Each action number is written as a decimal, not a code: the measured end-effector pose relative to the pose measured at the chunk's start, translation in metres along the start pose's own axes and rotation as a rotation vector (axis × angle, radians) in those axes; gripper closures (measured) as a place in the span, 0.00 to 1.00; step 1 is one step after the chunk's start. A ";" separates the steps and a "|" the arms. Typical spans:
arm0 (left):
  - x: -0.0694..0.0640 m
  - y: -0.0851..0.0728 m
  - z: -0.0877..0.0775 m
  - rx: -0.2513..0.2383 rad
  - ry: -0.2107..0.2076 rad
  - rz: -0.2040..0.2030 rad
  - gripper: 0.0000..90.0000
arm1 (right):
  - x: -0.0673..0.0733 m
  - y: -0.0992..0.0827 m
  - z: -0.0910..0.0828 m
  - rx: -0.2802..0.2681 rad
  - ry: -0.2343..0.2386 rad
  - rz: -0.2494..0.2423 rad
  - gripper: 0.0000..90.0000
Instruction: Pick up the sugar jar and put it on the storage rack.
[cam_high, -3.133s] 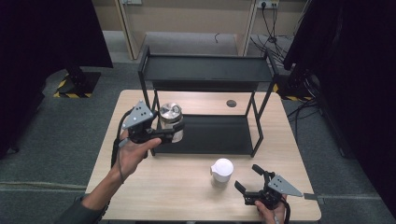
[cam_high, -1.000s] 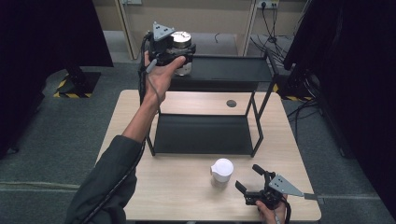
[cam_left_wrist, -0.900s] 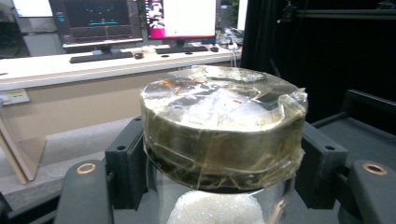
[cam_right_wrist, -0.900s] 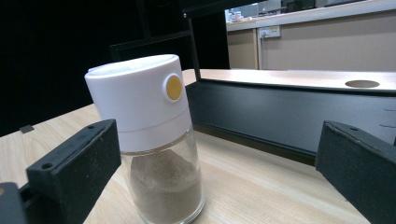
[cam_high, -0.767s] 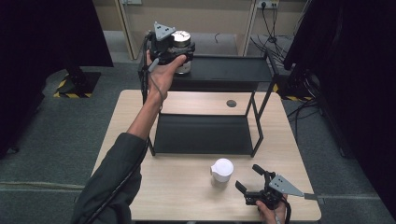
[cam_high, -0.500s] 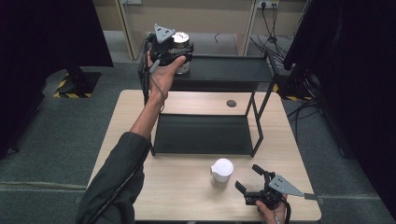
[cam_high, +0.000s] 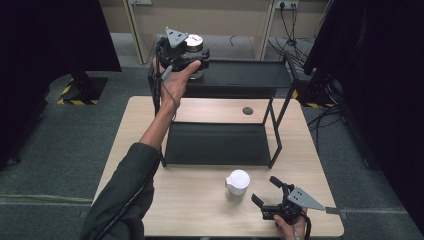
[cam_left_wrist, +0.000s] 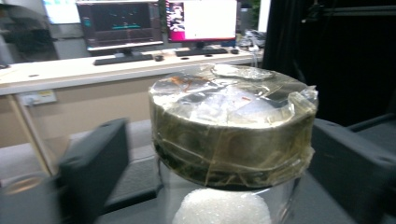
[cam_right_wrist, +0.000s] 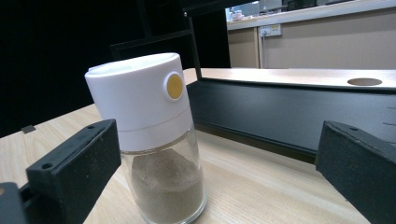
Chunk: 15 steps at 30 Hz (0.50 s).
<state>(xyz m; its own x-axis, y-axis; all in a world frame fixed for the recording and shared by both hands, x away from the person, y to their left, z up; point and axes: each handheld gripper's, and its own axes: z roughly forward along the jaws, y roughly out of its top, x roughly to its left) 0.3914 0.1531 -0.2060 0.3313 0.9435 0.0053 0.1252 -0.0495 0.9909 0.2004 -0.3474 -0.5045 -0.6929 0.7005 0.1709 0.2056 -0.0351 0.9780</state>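
Two grippers are at work. The left gripper (cam_high: 192, 60) has just been opening around the taped-lid jar (cam_left_wrist: 232, 125), which stands on the top shelf of the black rack (cam_high: 240, 77), its jaws now spread with the jar between them. The right gripper (cam_right_wrist: 224, 172) rests spread near the white-capped shaker (cam_right_wrist: 149, 135) on the table (cam_high: 200, 210). The jar sits near the shelf's corner (a careless withdrawal could clip it and tip it off).
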 end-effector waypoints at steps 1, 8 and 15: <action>0.000 0.000 -0.001 0.000 0.000 -0.008 0.01 | 0.000 0.000 0.000 0.000 0.000 0.001 0.01; 0.002 0.000 -0.005 0.000 -0.016 -0.038 0.00 | 0.000 0.000 0.000 -0.001 0.000 0.004 0.01; -0.005 -0.002 -0.012 0.002 -0.015 -0.031 0.00 | -0.001 0.000 0.000 -0.002 -0.001 0.007 0.01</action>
<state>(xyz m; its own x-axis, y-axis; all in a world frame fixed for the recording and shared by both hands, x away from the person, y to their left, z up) 0.3778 0.1524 -0.2062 0.3412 0.9396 -0.0278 0.1380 -0.0208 0.9902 0.2008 -0.3478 -0.5050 -0.6908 0.7010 0.1771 0.2091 -0.0408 0.9770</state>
